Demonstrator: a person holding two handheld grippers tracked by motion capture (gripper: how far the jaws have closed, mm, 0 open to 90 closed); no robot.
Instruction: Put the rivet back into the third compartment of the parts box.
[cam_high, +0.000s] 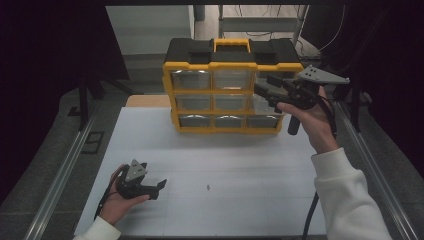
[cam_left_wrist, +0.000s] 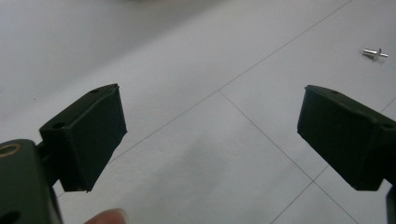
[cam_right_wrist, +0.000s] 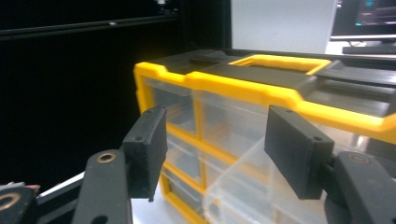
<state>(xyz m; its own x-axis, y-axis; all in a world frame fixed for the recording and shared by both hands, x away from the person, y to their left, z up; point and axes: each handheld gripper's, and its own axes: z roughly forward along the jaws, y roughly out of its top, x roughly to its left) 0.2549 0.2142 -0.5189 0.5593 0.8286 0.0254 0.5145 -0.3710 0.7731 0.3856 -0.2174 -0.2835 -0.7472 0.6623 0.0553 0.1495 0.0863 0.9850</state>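
Organizer: yellow-and-black drawer cabinet stands upright at the far middle of the white surface, its black top carrying a yellow handle.
Drawers: three rows of clear drawers face the person; in the right claw's own view a clear drawer at the cabinet's right end juts forward of the yellow frame, just below and between that claw's jaws.
Right claw: right claw is held up in the air at the cabinet's right front, pointing left across its drawer fronts; the grey three-cornered plate sits on top and the person's hand wraps the grip below.
Right claw state: jaws stand apart with nothing pressed between the pads; the open drawer lies just under them, and I cannot tell if either pad brushes it.
Left claw: left claw rests low at the near left of the surface, well apart from the cabinet, pointing right.
Left claw state: jaws spread wide over bare surface, gripping nothing.
Small part: small metal pin lies alone on the surface, near the left claw's tips but clear of them.
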